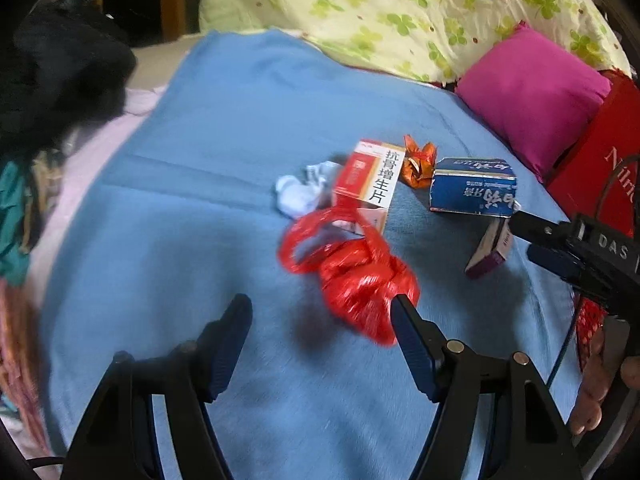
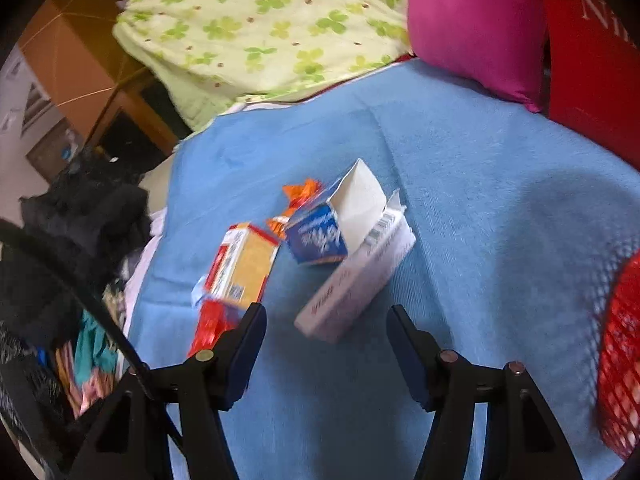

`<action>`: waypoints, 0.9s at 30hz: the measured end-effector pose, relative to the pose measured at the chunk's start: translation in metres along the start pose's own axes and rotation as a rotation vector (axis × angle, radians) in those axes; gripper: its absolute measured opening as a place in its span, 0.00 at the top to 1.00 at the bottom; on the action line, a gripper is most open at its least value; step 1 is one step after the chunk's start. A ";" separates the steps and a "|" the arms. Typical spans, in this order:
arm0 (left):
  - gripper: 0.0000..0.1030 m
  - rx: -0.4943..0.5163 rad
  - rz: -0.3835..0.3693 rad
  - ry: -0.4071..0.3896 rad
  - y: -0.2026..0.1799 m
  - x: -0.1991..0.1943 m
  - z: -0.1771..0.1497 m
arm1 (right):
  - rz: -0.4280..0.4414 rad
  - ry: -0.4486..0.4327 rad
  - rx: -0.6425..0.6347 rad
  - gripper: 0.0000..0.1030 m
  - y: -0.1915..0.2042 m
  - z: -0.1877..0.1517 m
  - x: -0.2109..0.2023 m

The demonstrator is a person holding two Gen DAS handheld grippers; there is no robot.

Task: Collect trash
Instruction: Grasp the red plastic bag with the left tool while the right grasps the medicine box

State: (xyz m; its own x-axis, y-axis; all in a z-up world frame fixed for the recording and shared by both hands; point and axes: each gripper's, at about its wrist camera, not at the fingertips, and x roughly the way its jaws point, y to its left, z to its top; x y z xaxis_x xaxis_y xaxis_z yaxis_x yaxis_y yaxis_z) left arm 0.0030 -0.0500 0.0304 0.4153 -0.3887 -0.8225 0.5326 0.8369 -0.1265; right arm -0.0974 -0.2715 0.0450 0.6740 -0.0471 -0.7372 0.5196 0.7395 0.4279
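- Left tongs point steeply down at a blue blanket spread over a bed, with the two dark fingers standing apart and nothing between them.
- A crumpled red plastic bag lies just ahead of the left tongs, brushing the tip of the finger on the picture's right side.
- Beyond that bag sit a red and white medicine box, a wad of white tissue and an orange foil wrapper, all close together on the blanket.
- Right tongs also tilt downward over the blanket, jaws parted and gripping nothing.
- A long white carton lies just ahead of the right tongs, in line with the gap between its fingers, not touched by them.
- A torn blue box rests against the far end of that carton.
- In the left camera, the right tongs reach in from the picture's right edge toward the blue box; fingers of the person's hand show below them.
- A red mesh basket stands off to the right tongs' right side.
- A pink pillow and a clover-print quilt lie far ahead.
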 end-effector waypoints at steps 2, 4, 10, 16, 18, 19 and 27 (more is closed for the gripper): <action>0.30 -0.021 0.000 0.024 -0.002 0.013 0.004 | -0.006 0.031 0.033 0.43 0.000 0.008 0.017; 0.30 -0.045 -0.022 0.025 -0.003 0.019 0.006 | -0.029 0.071 0.073 0.47 -0.002 0.014 0.034; 0.54 -0.104 -0.137 0.044 0.003 0.024 0.003 | -0.061 0.129 0.114 0.71 -0.009 0.009 0.055; 0.64 -0.116 -0.170 0.032 0.004 0.012 -0.008 | 0.007 0.121 0.140 0.73 -0.026 -0.014 0.033; 0.65 -0.125 -0.172 0.029 0.006 0.005 -0.015 | 0.021 0.117 0.138 0.74 -0.028 -0.023 0.021; 0.65 -0.129 -0.173 0.028 0.008 0.002 -0.018 | 0.030 0.114 0.134 0.75 -0.029 -0.028 0.014; 0.66 -0.150 -0.122 -0.011 0.018 -0.039 -0.042 | 0.097 0.087 0.051 0.76 -0.019 -0.056 -0.041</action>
State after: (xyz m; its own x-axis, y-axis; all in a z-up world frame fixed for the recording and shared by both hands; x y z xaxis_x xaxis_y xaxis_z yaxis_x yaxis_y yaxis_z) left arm -0.0343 -0.0038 0.0371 0.3634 -0.4940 -0.7899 0.4634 0.8313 -0.3068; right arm -0.1642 -0.2459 0.0381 0.6750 0.0830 -0.7331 0.4821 0.7026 0.5234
